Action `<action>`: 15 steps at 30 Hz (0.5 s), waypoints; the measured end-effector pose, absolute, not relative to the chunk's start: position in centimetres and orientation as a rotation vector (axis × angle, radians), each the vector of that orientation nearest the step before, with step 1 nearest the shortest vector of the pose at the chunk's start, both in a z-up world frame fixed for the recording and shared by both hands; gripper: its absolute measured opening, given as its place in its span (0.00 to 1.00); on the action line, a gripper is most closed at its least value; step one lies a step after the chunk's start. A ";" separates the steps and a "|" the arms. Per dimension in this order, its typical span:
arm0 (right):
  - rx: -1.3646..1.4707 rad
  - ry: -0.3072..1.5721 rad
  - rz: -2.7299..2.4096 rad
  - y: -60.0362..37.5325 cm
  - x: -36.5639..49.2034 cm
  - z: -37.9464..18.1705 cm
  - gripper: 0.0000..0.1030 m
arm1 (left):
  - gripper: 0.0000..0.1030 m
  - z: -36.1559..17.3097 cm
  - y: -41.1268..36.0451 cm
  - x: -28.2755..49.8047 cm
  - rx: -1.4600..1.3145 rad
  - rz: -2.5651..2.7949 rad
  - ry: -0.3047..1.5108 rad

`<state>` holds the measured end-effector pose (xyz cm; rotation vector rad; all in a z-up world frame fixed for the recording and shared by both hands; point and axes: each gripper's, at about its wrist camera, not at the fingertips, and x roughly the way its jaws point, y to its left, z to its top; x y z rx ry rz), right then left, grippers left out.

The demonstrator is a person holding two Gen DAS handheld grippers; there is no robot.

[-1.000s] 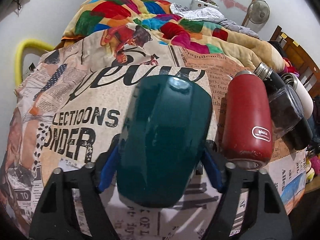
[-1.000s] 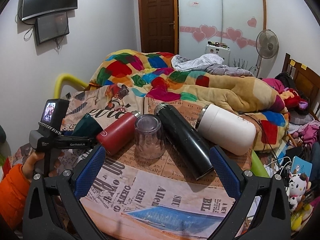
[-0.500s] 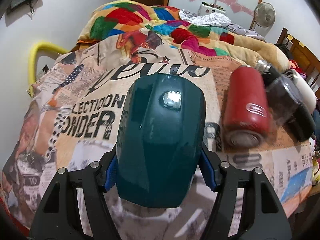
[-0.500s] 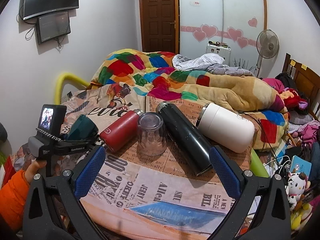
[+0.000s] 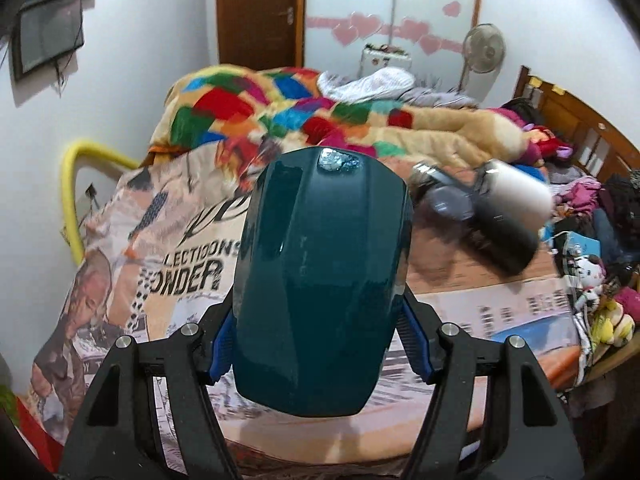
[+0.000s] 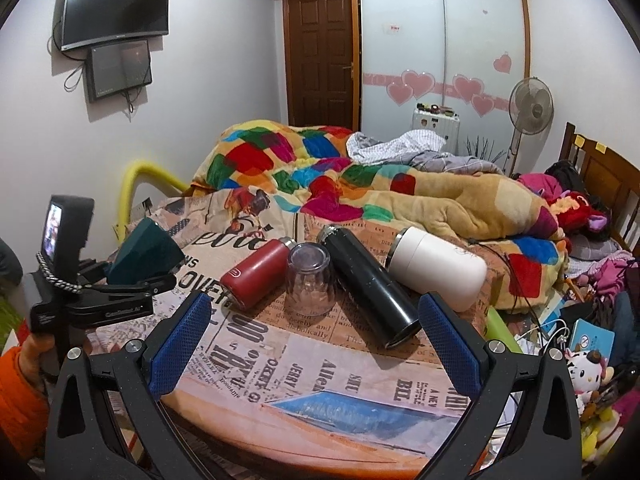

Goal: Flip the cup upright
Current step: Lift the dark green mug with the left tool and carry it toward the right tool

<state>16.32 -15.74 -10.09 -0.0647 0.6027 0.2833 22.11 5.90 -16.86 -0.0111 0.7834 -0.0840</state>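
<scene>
My left gripper is shut on a dark teal cup. The cup fills the middle of the left wrist view, held clear above the newspaper-print table cover, its closed base pointing away and upward. In the right wrist view the same cup sits tilted in the left gripper at the far left, off the table. My right gripper is open and empty, above the near part of the table.
A red bottle, an upside-down clear glass, a black flask and a white tumbler lie on the table. A bed with a colourful quilt is behind. Clutter and toys sit at the right.
My left gripper has lifted the teal cup off the table and tilted it upward, so the view now reaches the far wall. The right gripper has hardly moved.
</scene>
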 end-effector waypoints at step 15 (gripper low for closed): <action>-0.028 0.565 0.235 -19.6 14.5 -9.3 1.00 | 0.66 -15.7 -3.6 21.1 0.005 -0.287 0.769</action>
